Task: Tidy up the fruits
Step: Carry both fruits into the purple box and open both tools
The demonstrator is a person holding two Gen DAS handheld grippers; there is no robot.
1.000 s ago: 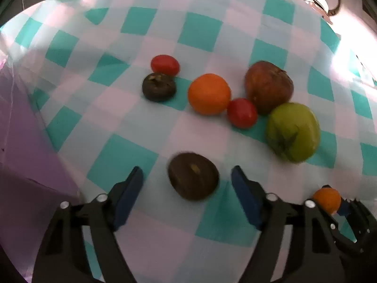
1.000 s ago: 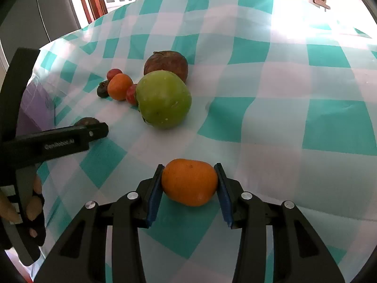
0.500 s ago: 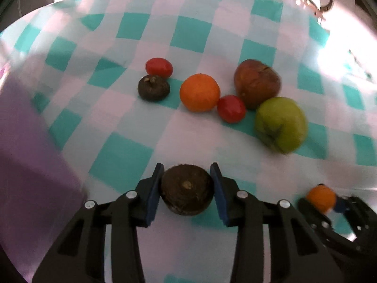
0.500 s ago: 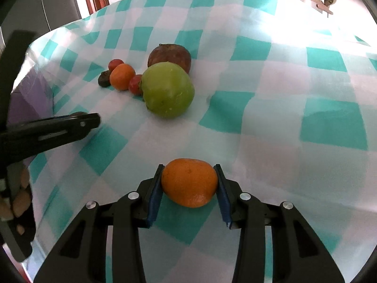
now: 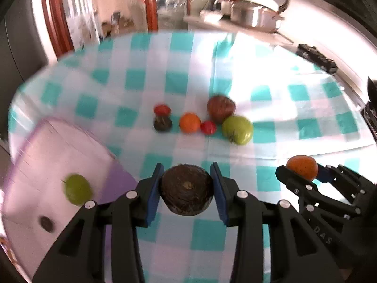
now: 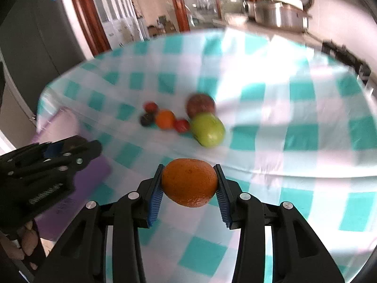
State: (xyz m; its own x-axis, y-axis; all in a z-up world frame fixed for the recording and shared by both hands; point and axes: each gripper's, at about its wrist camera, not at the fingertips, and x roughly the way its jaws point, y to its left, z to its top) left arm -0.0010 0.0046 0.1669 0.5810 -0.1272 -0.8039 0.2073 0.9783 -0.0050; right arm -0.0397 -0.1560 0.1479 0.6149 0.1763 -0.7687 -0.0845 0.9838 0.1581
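Observation:
My left gripper is shut on a dark brown round fruit, held well above the checked tablecloth. My right gripper is shut on an orange fruit, also lifted off the cloth; the same orange fruit shows at the right of the left wrist view. On the cloth lie a green apple, a dark red apple, an orange, two small red tomatoes and a small dark fruit. A pale purple bin at the left holds a green fruit.
The table's far edge drops to a doorway with red-brown frames. A counter with steel pots stands at the back right. A dark cabinet rises at the left. The left gripper and a hand show at the left of the right wrist view.
The left gripper's jaws closed on the dark brown fruit and lifted it. The right gripper rose with the orange fruit. Both views now take in the whole table and the purple bin.

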